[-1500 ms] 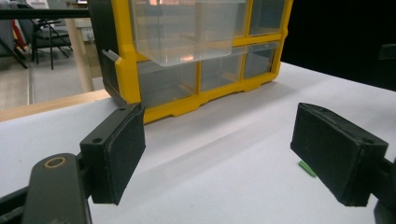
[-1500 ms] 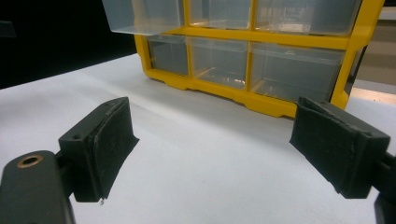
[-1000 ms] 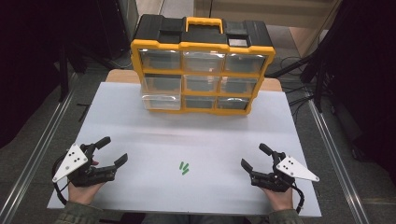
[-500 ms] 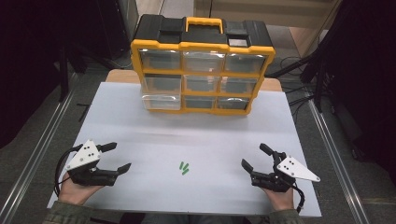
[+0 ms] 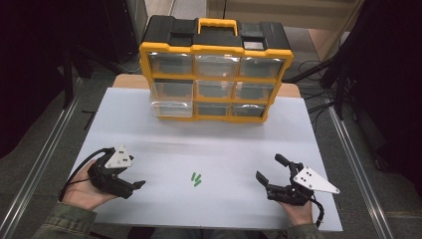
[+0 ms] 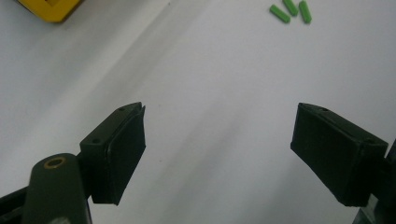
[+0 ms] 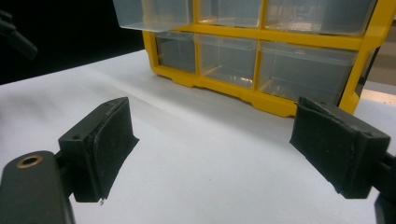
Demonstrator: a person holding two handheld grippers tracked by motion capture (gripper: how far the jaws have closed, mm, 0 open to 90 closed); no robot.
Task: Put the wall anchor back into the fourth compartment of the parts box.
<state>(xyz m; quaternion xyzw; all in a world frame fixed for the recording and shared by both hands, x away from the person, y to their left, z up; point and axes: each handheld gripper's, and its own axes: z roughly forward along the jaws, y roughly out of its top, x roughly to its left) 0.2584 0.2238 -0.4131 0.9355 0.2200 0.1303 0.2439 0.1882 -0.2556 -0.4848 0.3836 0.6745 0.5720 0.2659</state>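
Three small green sticks [image 5: 196,179] lie close together on the white table [image 5: 224,149], near its front edge and about midway between the two hands. In the high view their long axes run on a slant, from lower left to upper right, roughly parallel to one another; in the left gripper view they sit at the top edge, side by side. The left gripper [image 5: 130,175] is held just above the table to the left of the sticks, its jaws spread wide with nothing between them, and the sticks lie beyond its tips, off to one side rather than inside the gap. The right gripper [image 5: 271,169] rests at the right of the table, jaws likewise wide apart and empty, with the sticks well apart from it on its left. It faces the yellow and black drawer box [image 5: 215,69] standing at the far side of the table, whose lower left clear drawer [image 5: 171,107] sticks out a little.
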